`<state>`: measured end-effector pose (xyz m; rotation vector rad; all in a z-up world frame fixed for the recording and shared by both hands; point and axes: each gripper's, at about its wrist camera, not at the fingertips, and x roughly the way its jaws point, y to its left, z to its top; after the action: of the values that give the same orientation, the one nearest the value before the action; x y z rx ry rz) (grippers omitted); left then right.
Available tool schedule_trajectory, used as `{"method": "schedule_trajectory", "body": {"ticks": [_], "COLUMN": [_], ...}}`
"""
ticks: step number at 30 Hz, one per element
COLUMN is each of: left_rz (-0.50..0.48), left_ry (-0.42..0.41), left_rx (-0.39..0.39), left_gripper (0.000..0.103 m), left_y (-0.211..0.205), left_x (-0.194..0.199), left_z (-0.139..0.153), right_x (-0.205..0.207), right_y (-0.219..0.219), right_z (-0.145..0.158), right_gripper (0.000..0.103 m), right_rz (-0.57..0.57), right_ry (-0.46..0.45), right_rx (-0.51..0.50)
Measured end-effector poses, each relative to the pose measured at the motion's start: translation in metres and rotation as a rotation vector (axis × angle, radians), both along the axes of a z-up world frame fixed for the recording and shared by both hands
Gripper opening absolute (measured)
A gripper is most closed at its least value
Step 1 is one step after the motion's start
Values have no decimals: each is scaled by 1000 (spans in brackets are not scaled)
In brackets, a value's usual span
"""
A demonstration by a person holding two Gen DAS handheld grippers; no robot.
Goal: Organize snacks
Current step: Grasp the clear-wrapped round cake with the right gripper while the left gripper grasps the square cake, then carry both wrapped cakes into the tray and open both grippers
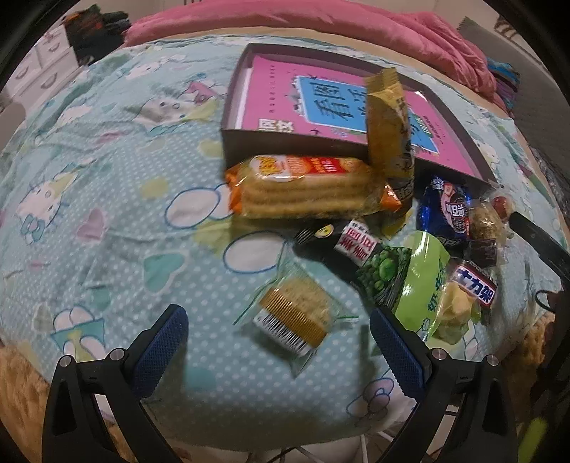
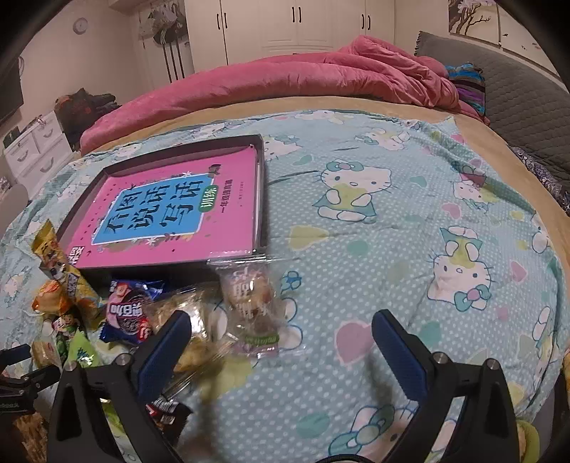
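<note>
While both grippers are hanging wide open with nothing in them, the snacks are sitting in a loose pile against the front wall of one shallow dark box point(image 1: 285, 144), which is holding one pink book point(image 2: 171, 213). I'm counting roughly ten packets: one orange biscuit pack point(image 1: 302, 188), one yellow wrapper point(image 1: 388, 124) leaning upright on the box wall, one blue cookie pack point(image 1: 445, 210), one green pea bag point(image 1: 374, 263), one lime-green bag point(image 1: 427, 281), one Snickers-type bar point(image 1: 475, 286) and a few clear-wrapped pastries. One clear-wrapped cake point(image 1: 295, 313) is lying just ahead of the left gripper point(image 1: 279, 342), between its blue pads. Another clear-wrapped pastry point(image 2: 251, 302) is lying ahead of the right gripper point(image 2: 281, 342). Everything's resting on a teal Hello Kitty bedsheet point(image 2: 392, 231), with one pink duvet point(image 2: 302, 78) bunched behind and white wardrobes point(image 2: 295, 25) lining the wall.
</note>
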<state>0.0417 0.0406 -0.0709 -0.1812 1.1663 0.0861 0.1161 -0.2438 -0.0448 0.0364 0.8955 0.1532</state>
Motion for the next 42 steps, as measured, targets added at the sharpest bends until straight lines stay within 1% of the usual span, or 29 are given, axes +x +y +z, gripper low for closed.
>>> {"method": "schedule_trajectory", "body": {"ticks": [2,4,6,8,9,10,12,13,14,15,16,17,18,19,25,26,27,30,32,35,39,42], "left_rz": [-23,-38,-51,-65,-70,-74,-82,-90,-94,-100,-99,-99,-96,-92,-73,-68,-64,-60,-58,-54,-56,-46], "left_ry": [1,-1,1,-2,-4,-6,-11,-13,-16,-17,-18,-21,-24,-28,-54,-60,-64,-72,-77,-101,-169,-196], "left_rx": [-25,-37,-42,-45,-45,-45,-51,-53,-46,-40,-37,-46,-57,-68,-138,-144,-145,-169,-165,-179,-154,-138], "left_gripper": [102,102,102,97,97,96,87,77,73,72,67,64,63,58,51,41,38,38,38,38,38,38], "left_y": [-1,-2,-4,-6,-10,-13,-18,-19,-20,-22,-23,-22,-22,-20,-8,-6,-4,0,2,6,10,17], "left_x": [3,4,4,5,7,9,11,12,14,15,15,16,15,15,10,9,8,7,8,5,2,7], "left_z": [-1,0,0,0,1,1,2,3,2,2,2,2,3,4,11,13,16,23,25,32,51,61], "right_x": [5,8,12,15,16,18,22,24,25,26,26,25,25,24,22,21,20,17,17,16,16,19], "right_y": [1,2,4,6,6,7,9,10,11,12,13,14,15,15,3,1,0,1,2,6,13,18], "right_z": [-3,-6,-9,-10,-10,-11,-13,-14,-15,-16,-16,-15,-15,-15,-7,-4,-1,11,18,28,39,44], "right_gripper": [89,82,78,73,71,67,61,57,52,49,44,41,40,40,39,39,39,39,39,39,39,39], "right_rz": [4,11,22,33,38,45,59,67,74,79,88,93,96,95,65,63,59,63,66,78,97,110], "right_ry": [10,18,20,20,19,20,25,27,30,31,28,23,20,17,-7,-18,-28,-63,-80,-102,-130,-143], "right_rx": [-13,-29,-36,-37,-34,-29,-20,-17,-16,-14,-12,-11,-8,-1,50,64,69,81,89,106,115,131]}}
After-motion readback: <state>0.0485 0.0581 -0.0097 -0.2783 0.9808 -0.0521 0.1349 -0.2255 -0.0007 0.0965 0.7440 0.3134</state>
